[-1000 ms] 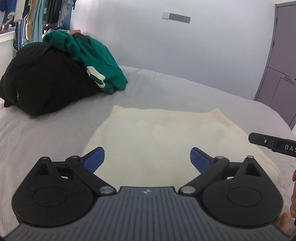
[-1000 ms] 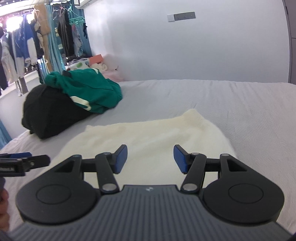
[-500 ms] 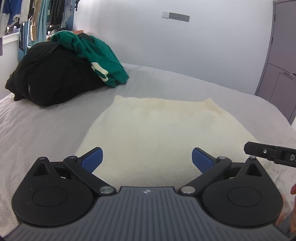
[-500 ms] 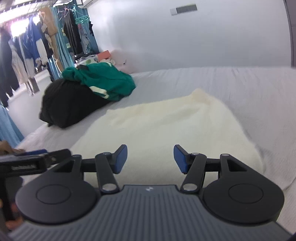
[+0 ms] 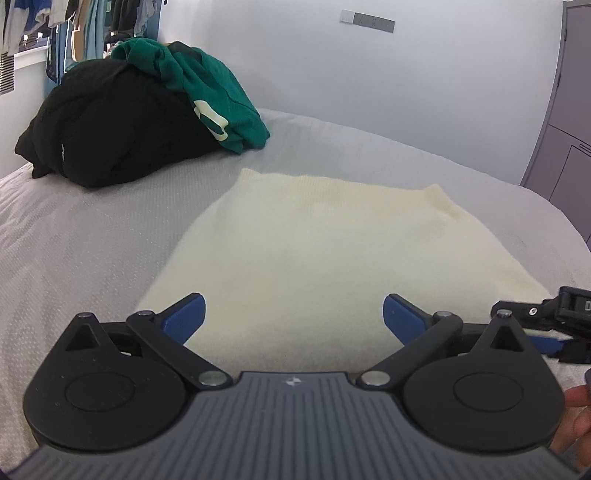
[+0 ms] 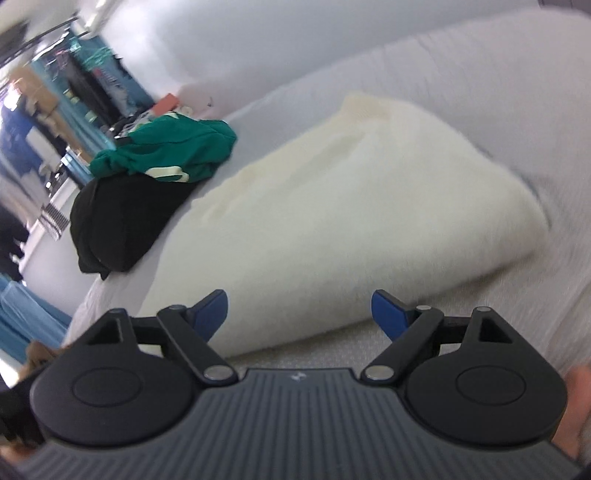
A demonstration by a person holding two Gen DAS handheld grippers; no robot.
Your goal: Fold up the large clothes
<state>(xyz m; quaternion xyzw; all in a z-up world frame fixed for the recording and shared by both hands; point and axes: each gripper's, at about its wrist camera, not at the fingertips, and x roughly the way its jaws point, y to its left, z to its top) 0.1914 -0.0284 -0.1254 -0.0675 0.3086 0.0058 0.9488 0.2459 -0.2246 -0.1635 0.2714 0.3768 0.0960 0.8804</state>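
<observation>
A cream knitted garment [image 5: 317,251] lies folded flat on the grey bed [image 5: 85,236]. My left gripper [image 5: 293,314] hangs open just above its near edge, blue pads wide apart with only the cloth below them. The right gripper [image 6: 300,310] is tilted over the garment's [image 6: 332,206] near right edge, and its jaws are opening with nothing pressed between the pads. That view is blurred. Part of the right gripper [image 5: 546,317] also shows at the right edge of the left wrist view.
A black garment [image 5: 107,122] with a green one [image 5: 207,88] heaped on top sits at the bed's far left. Hanging clothes [image 5: 74,22] line the far left wall. A grey door [image 5: 569,110] stands at the right. A hand [image 5: 576,413] shows at the lower right.
Both grippers have sunk closer to the cream garment's near edge. The right gripper has rolled so its view tilts, and its jaws have spread much wider.
</observation>
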